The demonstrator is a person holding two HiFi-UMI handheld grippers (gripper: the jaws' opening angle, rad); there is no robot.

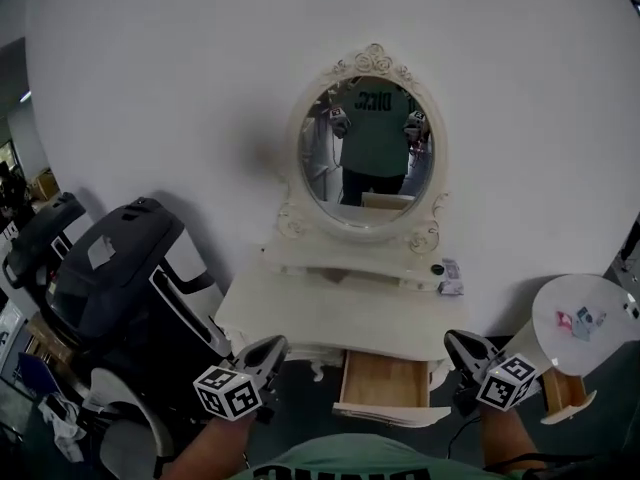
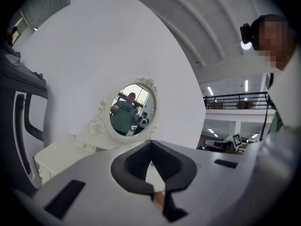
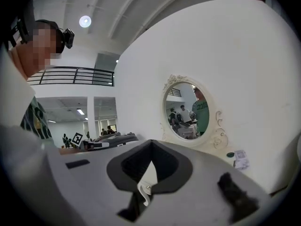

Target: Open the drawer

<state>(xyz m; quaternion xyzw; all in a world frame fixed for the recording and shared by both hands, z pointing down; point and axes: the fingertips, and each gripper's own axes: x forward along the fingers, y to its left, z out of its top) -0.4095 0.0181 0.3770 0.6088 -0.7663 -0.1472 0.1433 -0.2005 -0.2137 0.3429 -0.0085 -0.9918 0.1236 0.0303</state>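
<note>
Two tongs were up before dressing surface, one each side of drawer. On left tongs, tips pressed together, nothing between. On right tongs, tips also met, holding nothing. Drawer stood pulled out below surface's front edge, wooden bottom showing, apart from both tongs. Oval mirror rose behind, against white wall, reflecting person in green shirt. Black machine stood at left, small round surface at right.
</note>
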